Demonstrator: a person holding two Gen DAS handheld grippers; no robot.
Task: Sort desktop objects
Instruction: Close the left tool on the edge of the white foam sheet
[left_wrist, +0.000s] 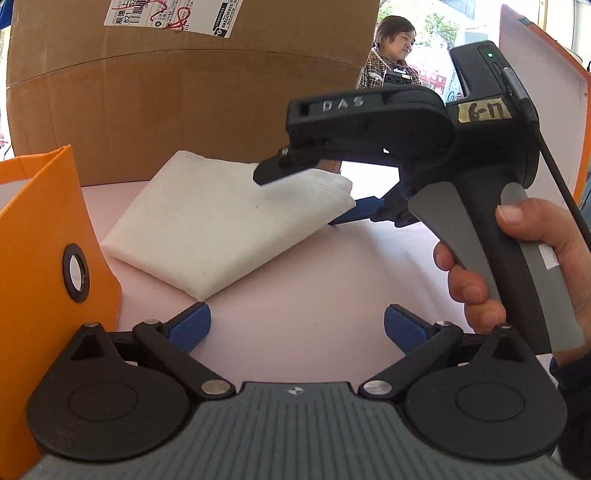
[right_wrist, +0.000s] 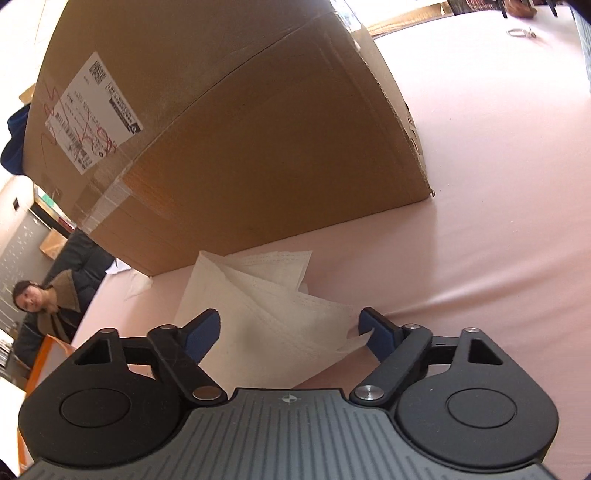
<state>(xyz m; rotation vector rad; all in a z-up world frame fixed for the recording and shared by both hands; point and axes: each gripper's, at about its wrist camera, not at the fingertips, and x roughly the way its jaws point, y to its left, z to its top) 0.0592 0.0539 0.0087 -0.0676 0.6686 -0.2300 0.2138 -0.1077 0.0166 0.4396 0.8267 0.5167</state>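
- My cloth (left_wrist: 225, 225), white, folded flat, lies on the pink table (left_wrist: 295, 295) w/ one corner toward my left gripper (left_wrist: 297, 326) and the opposite corner toward the cardboard box (left_wrist: 184, 103); long axis runs diagonally, near-left to far-right in left wrist view.
- Right gripper (right_wrist: 290, 330) is at the cloth's right corner, jaws spread apart, one above and one below the folded edge; can't tell if the pads touch it. In right wrist view the cloth (right_wrist: 266, 314) sits between the blue pads, layers fanned out.
- Left gripper released, jaws wide, over bare table just short of the cloth's near corner.
- Box stands right behind the cloth, blocking the far side.
- Orange folder (left_wrist: 48, 240) upright at left, near the cloth's left corner.
- My hand (left_wrist: 517, 266) on the right gripper's handle.
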